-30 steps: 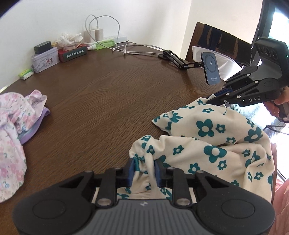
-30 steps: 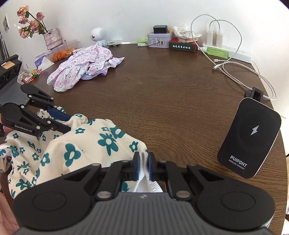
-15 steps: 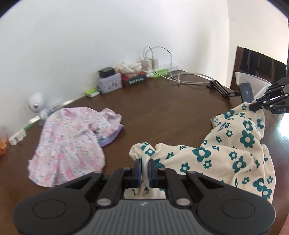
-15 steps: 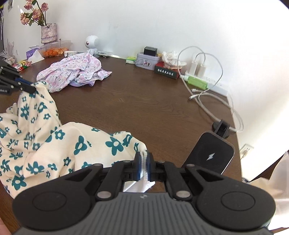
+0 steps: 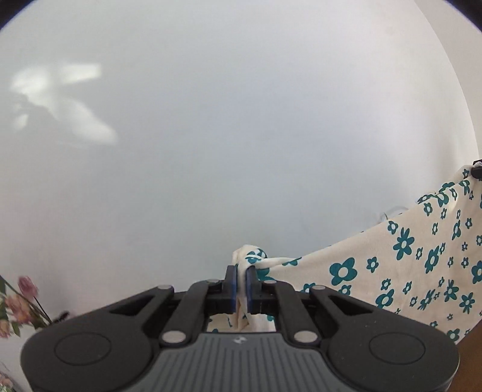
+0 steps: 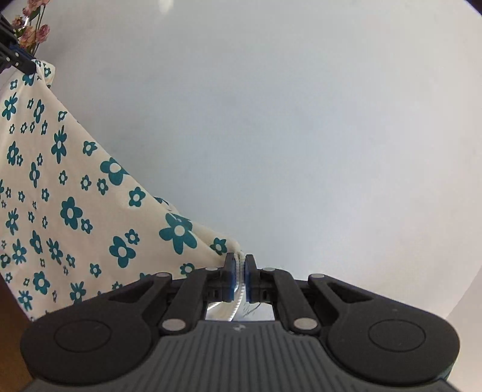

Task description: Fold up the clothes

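Note:
A cream garment with teal flowers (image 5: pixel 400 265) hangs stretched in the air between both grippers. My left gripper (image 5: pixel 240 273) is shut on one bunched corner of it. My right gripper (image 6: pixel 239 261) is shut on the opposite edge; the cloth (image 6: pixel 75 193) spreads away to the left of it. Both wrist cameras point up at the white wall. The left gripper's tip shows at the far upper left of the right wrist view (image 6: pixel 18 58). The right gripper's tip is just at the right edge of the left wrist view (image 5: pixel 477 170).
A bunch of pink flowers (image 5: pixel 18 301) shows at the lower left of the left wrist view and at the top left of the right wrist view (image 6: pixel 30 27). A sliver of brown table (image 6: pixel 12 331) shows below the cloth.
Both grippers have risen and tilted upward, lifting the flowered garment off the table and spreading it out between them. The table and its objects have dropped out of view.

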Demonstrator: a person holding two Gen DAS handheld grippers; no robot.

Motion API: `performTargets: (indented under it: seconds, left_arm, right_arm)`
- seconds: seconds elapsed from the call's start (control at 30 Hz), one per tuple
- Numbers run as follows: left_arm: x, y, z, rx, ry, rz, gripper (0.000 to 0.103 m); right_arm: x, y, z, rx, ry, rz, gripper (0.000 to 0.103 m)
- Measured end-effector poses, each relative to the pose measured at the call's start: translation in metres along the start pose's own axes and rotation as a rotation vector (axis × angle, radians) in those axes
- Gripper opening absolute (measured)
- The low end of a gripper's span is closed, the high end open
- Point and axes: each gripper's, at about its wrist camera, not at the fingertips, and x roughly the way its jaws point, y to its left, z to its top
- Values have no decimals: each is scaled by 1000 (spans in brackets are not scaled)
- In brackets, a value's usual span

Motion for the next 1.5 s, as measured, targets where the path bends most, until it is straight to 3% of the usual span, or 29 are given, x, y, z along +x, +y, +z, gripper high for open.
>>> performTargets:
  seconds: [0.1,0.23,0.37,0.53,0.63,0.73,0.8,0.87,0.93,1.07,1.1,1.33,1.37,1.4,1.43,1.47,1.5]
  left_arm:
    - [-27,8,21,28,-109,44,5]
    - [-66,-15,-22,131,-103,-11,5]
    - [-96,-53,-114,123,55,-128,1]
    - [-124,-96,-219,-21,293,-308,1]
    - [-137,-102,-244,-83,355,-363,1]
    - [-135,-95,-246,-111,369,-379,3]
    - [-125,-91,-240,-123,369,-374,10]
    - [-121,-93,-236,-117,372,-380,46]
    - [-109,-97,-233,-89,373,-387,68]
    - [-73,-107,-231,-26,412,-412,69]
    - [-62,-110,-232,-13,428,-412,69]
    - [-12,-130,-251,59,503,-405,68]
    - [-9,-131,-252,58,509,-404,56]
    - [-7,-130,-254,52,519,-405,45]
    - [-5,-130,-255,46,530,-407,14]
    - [-6,-128,-256,34,536,-413,5]
    - [-7,-125,-257,18,538,-422,5]
  right_arm:
    - [-5,-11,19,-14,-87,-52,5]
    - [-16,2,-16,-42,-57,23,5]
    - [-34,43,-88,-52,95,145,5]
    - [-73,83,-178,24,237,320,5]
    - [-94,91,-202,55,287,360,5]
    - [-108,89,-211,87,320,386,5]
    - [-109,88,-214,104,336,407,6]
    - [-107,83,-213,150,340,417,17]
    - [-99,76,-207,210,326,430,52]
    - [-96,69,-188,257,292,471,65]
    - [-92,75,-186,242,295,479,71]
    - [-55,117,-181,145,348,489,72]
    - [-48,120,-182,145,360,482,72]
    - [-42,123,-184,153,373,476,68]
    - [-38,123,-186,174,388,475,48]
    - [-35,123,-189,192,404,485,33]
    - [-34,122,-190,205,412,499,11]
